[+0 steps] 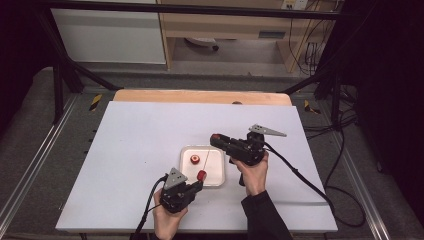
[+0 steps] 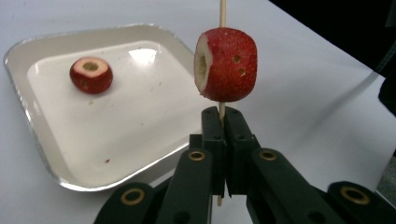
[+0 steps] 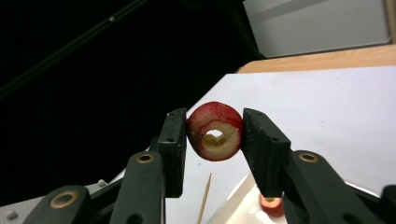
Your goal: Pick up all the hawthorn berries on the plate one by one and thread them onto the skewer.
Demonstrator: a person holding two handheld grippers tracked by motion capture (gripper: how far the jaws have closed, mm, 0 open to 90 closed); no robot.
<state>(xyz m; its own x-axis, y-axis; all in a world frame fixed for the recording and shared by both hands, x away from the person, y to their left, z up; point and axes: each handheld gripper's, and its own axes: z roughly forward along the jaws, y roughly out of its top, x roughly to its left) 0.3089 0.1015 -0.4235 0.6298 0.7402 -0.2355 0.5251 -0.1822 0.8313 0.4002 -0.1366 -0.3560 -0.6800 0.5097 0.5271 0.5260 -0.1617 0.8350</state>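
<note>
Jaws on my left gripper are pressed together on a thin wooden skewer, which runs up through a cored red fruit piece sitting just above the jaw tips; the skewer's top is cut off by the frame edge. Left of it in the left gripper view, a second cored red piece lies in the white tray on the white counter.

From the right gripper view, my right gripper has its jaws clamped on either side of another red ring of fruit, hole facing the camera. Below, a skewer tip and a red piece in the tray corner are partly hidden behind the jaws. The left half of this view is dark and I cannot make anything out there.

From the high view, the left gripper sits at the tray's near edge with the skewered fruit over it, and the right gripper is just right of the tray's far right corner. The fruit details are too small to read there.
</note>
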